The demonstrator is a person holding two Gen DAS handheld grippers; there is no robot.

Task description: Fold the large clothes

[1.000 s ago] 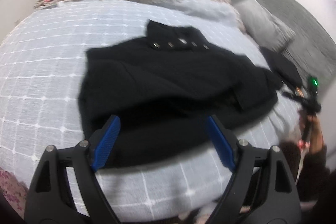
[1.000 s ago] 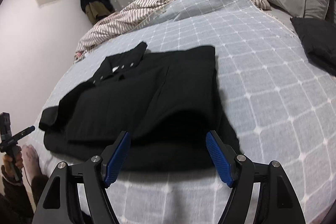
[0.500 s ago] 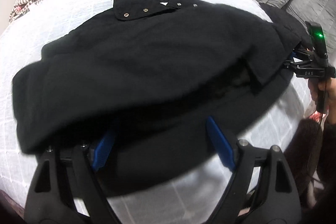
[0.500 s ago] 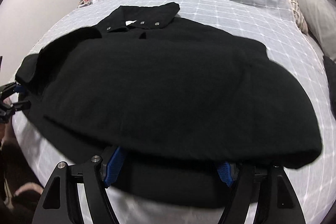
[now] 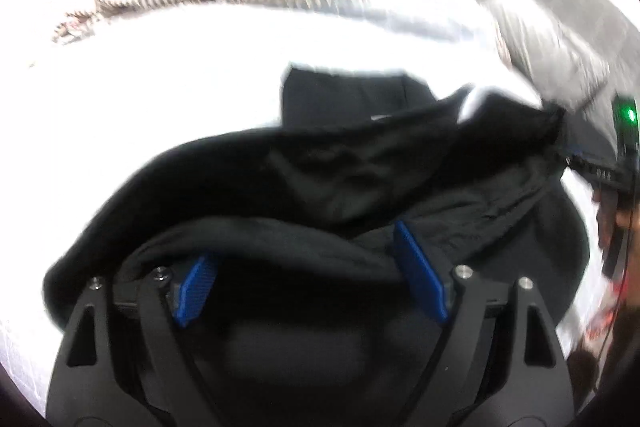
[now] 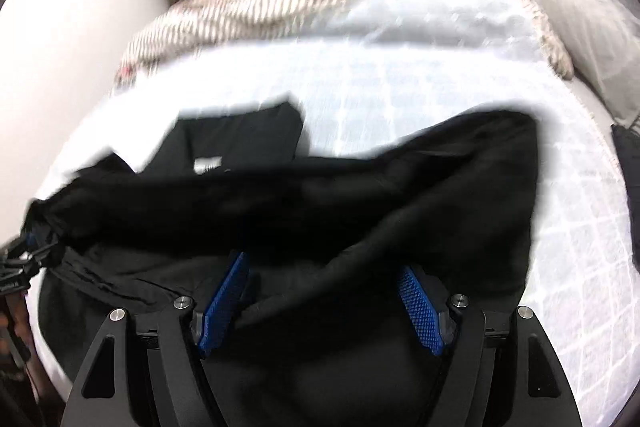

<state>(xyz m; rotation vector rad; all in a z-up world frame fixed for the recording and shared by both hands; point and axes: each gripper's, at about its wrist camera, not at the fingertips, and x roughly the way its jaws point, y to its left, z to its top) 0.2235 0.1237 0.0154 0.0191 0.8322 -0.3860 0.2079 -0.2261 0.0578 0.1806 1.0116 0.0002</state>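
Left gripper (image 5: pixel 308 267) and right gripper (image 6: pixel 324 291): spread wide, black coat (image 5: pixel 360 163) bunched between, grasp unclear. Label (image 6: pixel 207 163) visible only from right wrist.

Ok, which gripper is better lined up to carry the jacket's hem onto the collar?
Left, probably: the collar lies almost straight ahead of the left gripper; from the right gripper it sits off to one side.

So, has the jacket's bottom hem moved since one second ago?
Yes. The hem went up and toward the collar, away from the bed's near edge.
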